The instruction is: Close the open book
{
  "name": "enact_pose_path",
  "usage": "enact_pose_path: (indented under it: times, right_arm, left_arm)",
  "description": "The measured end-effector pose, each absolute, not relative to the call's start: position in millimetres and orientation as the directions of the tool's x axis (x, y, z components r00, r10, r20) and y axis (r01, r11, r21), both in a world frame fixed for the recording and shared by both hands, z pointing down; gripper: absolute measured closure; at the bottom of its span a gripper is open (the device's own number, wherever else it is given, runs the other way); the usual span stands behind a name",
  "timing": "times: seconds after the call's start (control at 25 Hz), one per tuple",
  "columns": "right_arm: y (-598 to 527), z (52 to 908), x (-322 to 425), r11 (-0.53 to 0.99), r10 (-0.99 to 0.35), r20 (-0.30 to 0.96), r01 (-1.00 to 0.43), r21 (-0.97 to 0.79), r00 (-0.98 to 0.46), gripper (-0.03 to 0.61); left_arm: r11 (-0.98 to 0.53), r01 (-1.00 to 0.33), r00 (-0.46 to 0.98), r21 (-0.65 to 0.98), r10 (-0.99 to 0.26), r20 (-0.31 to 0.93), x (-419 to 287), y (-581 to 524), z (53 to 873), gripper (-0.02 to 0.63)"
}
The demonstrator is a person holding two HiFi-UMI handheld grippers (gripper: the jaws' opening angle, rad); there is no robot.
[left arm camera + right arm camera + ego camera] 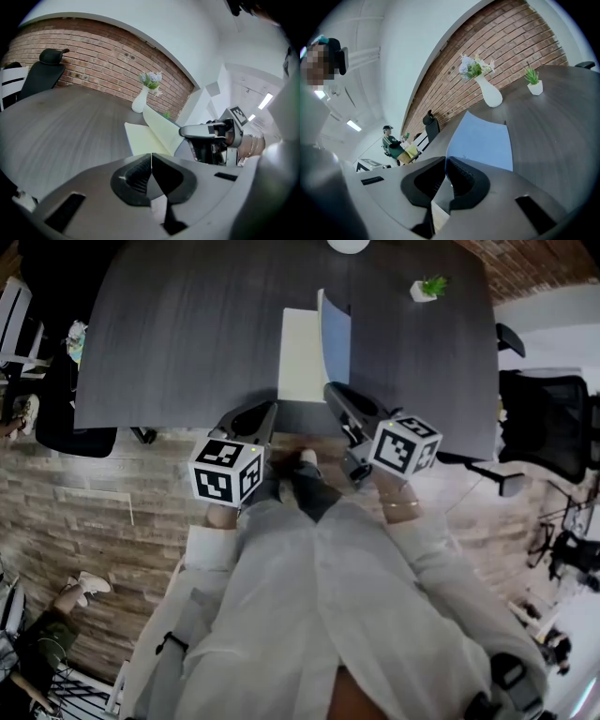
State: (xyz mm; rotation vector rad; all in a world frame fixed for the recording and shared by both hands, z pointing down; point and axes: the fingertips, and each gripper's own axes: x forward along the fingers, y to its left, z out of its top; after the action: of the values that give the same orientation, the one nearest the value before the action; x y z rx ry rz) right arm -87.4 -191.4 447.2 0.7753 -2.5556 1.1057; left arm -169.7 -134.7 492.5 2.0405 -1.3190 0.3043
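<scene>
The open book lies near the front edge of the dark table (178, 334). Its white left page (302, 352) rests flat, while the blue right cover (336, 338) stands raised and tilted. My right gripper (330, 388) is shut on the near edge of that blue cover (480, 140), which runs into the closed jaws (446, 159). My left gripper (272, 409) hovers at the table edge just in front of the white page (145, 138), shut (151, 154) with nothing in it. The left gripper view also shows the right gripper (183, 131) at the lifted cover.
A white vase with flowers (490, 93) and a small potted plant (427, 287) stand at the table's far side. Black office chairs (553, 418) are on the right and another (44, 70) at the far left. A person (391, 143) sits in the background.
</scene>
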Motion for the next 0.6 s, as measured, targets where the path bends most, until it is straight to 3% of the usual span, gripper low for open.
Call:
enact_pose_path:
  times: [0.6]
  right_arm:
    - [-186,494,-124,0.564,-0.286,0.501,-0.566,-0.601,-0.817,0.555]
  left_arm:
    - [-0.156,-0.881,0.409,0.446,-0.726,0.553,-192,-127,512,0.604]
